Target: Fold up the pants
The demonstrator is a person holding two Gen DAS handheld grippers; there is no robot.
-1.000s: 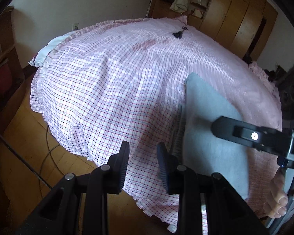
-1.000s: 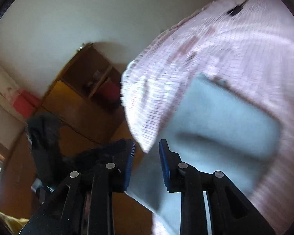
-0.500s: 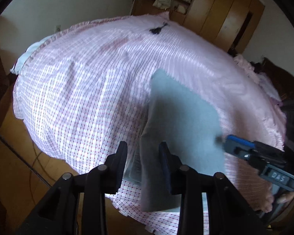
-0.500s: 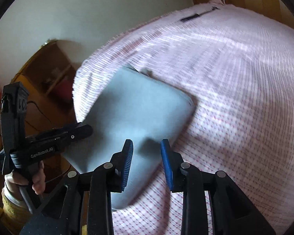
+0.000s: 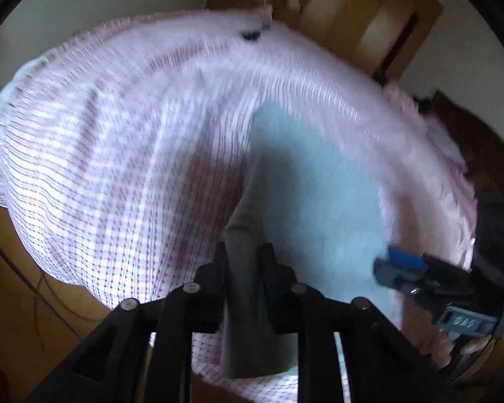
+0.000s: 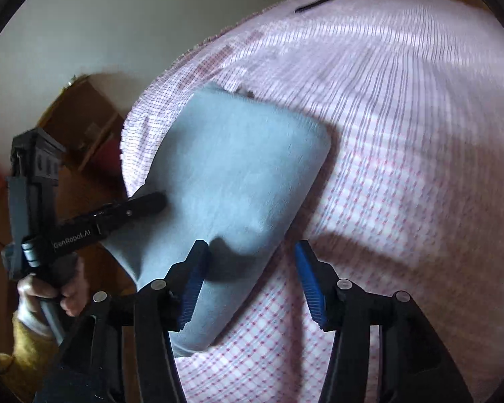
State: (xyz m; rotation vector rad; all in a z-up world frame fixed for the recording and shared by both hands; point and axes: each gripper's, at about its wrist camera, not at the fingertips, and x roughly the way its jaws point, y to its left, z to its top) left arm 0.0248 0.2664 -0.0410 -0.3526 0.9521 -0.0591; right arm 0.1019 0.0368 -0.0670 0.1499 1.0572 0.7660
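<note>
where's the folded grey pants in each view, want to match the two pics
Left wrist view: the folded grey pants run from centre to lower middle, their near edge between the left gripper fingers.
Right wrist view: they lie left of centre, hanging off the bed edge, the left gripper at their left side.
Shared landmark: the small dark object on the pink checked bedsheet, at the far end.

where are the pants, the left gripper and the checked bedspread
pants (image 6: 238, 174): right wrist view, middle of the grey folded panel
left gripper (image 5: 243, 262): left wrist view, between its fingertips
checked bedspread (image 6: 403, 134): right wrist view, bare top surface
</note>
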